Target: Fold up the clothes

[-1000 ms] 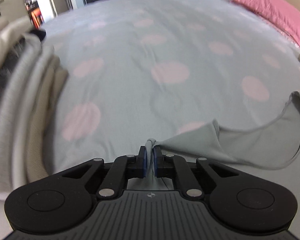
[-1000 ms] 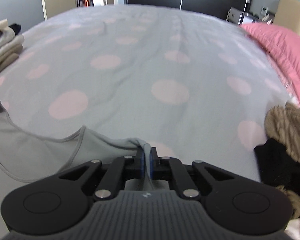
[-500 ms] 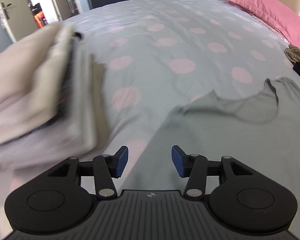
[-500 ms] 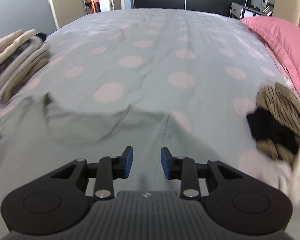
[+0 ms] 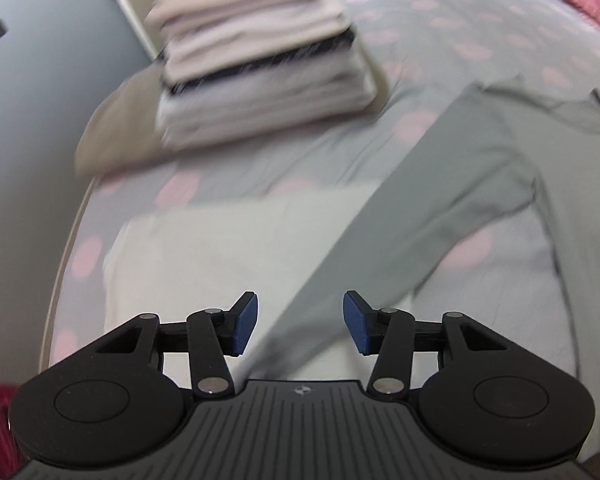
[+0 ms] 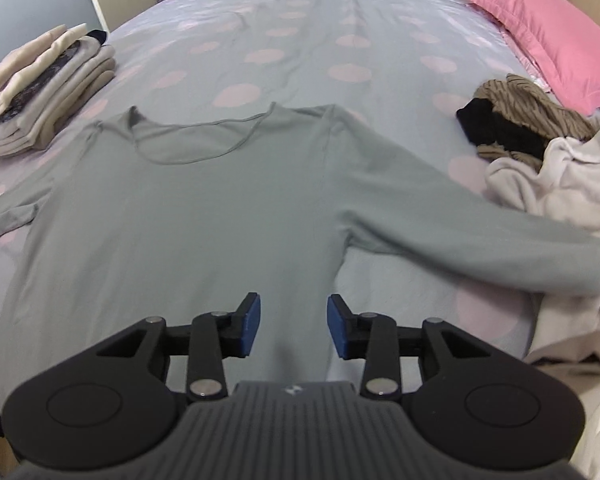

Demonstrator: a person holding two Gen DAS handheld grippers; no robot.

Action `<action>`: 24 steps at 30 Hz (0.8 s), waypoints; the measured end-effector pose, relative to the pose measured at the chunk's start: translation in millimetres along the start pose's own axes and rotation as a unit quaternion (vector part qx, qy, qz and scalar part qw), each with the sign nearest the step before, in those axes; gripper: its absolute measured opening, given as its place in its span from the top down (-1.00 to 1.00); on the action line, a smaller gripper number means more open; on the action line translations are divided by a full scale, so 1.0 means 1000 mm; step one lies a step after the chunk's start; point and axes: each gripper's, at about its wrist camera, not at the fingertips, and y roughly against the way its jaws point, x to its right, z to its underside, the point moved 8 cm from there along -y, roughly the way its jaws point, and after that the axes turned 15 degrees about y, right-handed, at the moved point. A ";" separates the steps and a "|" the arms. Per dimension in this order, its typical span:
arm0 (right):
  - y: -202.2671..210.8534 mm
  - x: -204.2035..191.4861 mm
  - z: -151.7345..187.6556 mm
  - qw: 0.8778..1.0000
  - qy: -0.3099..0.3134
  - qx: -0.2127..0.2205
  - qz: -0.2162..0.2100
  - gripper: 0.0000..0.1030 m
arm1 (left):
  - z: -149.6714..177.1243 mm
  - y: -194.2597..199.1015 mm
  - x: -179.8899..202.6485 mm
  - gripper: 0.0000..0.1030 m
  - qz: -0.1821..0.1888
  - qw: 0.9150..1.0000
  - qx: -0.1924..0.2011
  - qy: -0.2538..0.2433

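Your grey long-sleeved top lies spread flat on the dotted bed cover, neckline at the far end and the body running back toward you, so its long axis follows the line both grippers point along. The right gripper hangs over the right edge of the body near the hem, its jaws apart and opening, with no cloth between the pads. From there the right sleeve runs off to the right, its far end draped against the heap of unfolded clothes. The left gripper sits over the left sleeve, which crosses its view diagonally from near the pads up toward the shoulder; its jaws also stand apart, closing a little, and they pinch nothing. So each sleeve is nearest the gripper on its own side, and a sleeve fold looks like the likely next step. The stack of folded clothes lies just beyond the left sleeve, close enough to snag. The left view is smeared, so you cannot tell exactly where the left cuff ends, and the hem is hidden beneath both gripper bodies. The right cuff is cut off at the frame edge.
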 end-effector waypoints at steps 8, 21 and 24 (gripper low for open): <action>-0.003 -0.041 0.004 0.999 -0.010 0.006 -0.042 0.11 | 0.051 -0.008 -0.040 0.39 -0.066 0.997 -0.042 0.005; -0.015 -0.066 0.019 0.998 0.010 -0.014 -0.054 0.11 | 0.073 0.020 -0.028 0.95 -0.009 0.994 -0.063 -0.085; -0.018 -0.065 0.018 0.998 0.002 -0.018 -0.057 0.11 | 0.095 0.017 -0.025 0.95 -0.013 0.983 -0.108 -0.145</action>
